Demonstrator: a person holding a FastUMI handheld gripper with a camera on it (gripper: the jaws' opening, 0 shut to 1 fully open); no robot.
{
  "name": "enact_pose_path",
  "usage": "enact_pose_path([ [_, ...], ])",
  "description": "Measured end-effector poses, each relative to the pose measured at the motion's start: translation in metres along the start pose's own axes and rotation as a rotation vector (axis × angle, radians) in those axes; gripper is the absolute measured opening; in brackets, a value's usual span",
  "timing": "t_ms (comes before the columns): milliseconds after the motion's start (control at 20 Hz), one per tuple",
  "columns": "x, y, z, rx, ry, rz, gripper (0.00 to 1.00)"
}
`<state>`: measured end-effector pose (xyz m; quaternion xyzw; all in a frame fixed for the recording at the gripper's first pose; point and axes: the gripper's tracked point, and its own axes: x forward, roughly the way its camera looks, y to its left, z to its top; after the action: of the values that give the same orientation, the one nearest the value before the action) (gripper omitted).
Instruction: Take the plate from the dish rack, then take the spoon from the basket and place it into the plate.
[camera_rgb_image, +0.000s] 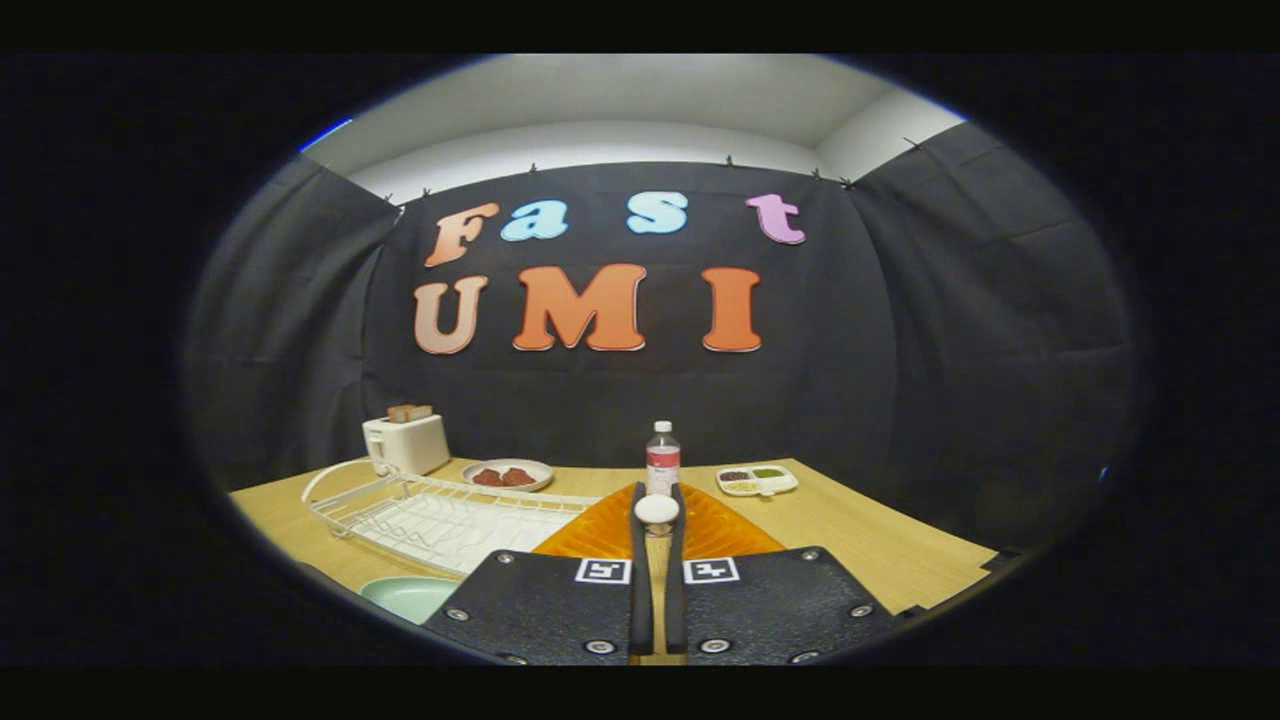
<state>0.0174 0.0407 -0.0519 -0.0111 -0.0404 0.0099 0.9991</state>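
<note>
Claw: the gripper (657, 510) has its fingers (640, 560) nearly together, pinching a white spoon (657, 509) at their tips
Spoon: only its rounded white end shows; the long axis probably runs down between the fingers, pointing away from the claw
Plate: the pale green plate (405, 596) lies low to the claw's left, flat, ready to take the spoon
Basket: the orange basket (600, 530) sits just beneath the fingertips
Rack: the white dish rack (440, 515) stands ahead-left

Black fingers (640, 560) gripping a white spoon (657, 509); orange basket (600, 535) showing beneath; white dish rack (450, 520) lying left; pale green plate (405, 595) sitting nearest.
</note>
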Motion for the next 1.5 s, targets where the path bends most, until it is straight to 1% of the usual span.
enact_pose_path([
  [150, -0.024, 0.031, 0.006, -0.013, -0.011, 0.062, 0.05],
  [300, -0.041, 0.057, 0.003, -0.018, -0.006, 0.103, 0.05],
  [500, -0.062, 0.093, -0.008, 0.021, 0.017, 0.175, 0.05],
  [600, -0.070, 0.107, -0.015, 0.018, 0.022, 0.205, 0.05],
  [750, -0.077, 0.118, -0.033, 0.011, 0.049, 0.219, 0.05],
  [950, -0.085, 0.134, -0.051, 0.065, 0.082, 0.249, 0.05],
  [1100, -0.085, 0.145, -0.071, 0.073, 0.107, 0.268, 0.05],
  [1200, -0.085, 0.151, -0.084, 0.065, 0.120, 0.283, 0.05],
  [1500, -0.076, 0.157, -0.120, 0.009, 0.164, 0.285, 0.05],
])
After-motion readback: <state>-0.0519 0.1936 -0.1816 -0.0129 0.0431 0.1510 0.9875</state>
